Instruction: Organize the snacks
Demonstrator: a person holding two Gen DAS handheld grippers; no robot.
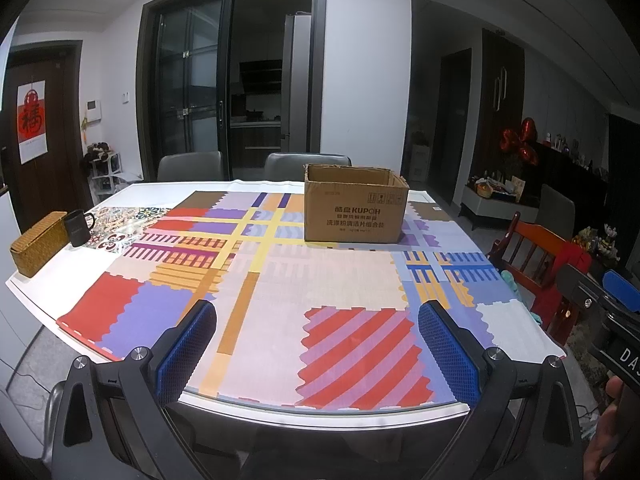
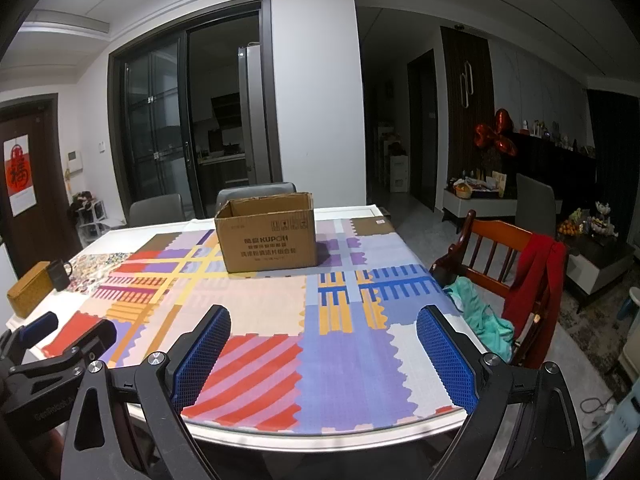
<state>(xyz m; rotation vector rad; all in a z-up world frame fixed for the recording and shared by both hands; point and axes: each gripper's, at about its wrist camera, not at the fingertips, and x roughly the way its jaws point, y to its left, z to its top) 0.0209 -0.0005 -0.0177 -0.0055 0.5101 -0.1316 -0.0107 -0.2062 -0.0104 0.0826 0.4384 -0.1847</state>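
Two grippers are being held side by side at the near edge of the worktop [image 1: 352, 280], the left gripper [image 1: 318, 320] and the right gripper [image 2: 324, 326] each with its fingers spread wide and nothing being gripped. No snacks are being shown in either view; whether any are lying inside the box [image 1: 354, 210] cannot be told, since its inside is hidden. The box is standing open-topped toward the far side of the cloth, well apart from both grippers. A mug [image 1: 78, 226] and a woven case [image 1: 38, 242] are sitting together at the far left edge. Trouble is being judged likely from the long reach: the light box could be pushed away rather than entered, its raised flaps could be snagged, and the smooth cloth could be dragged along
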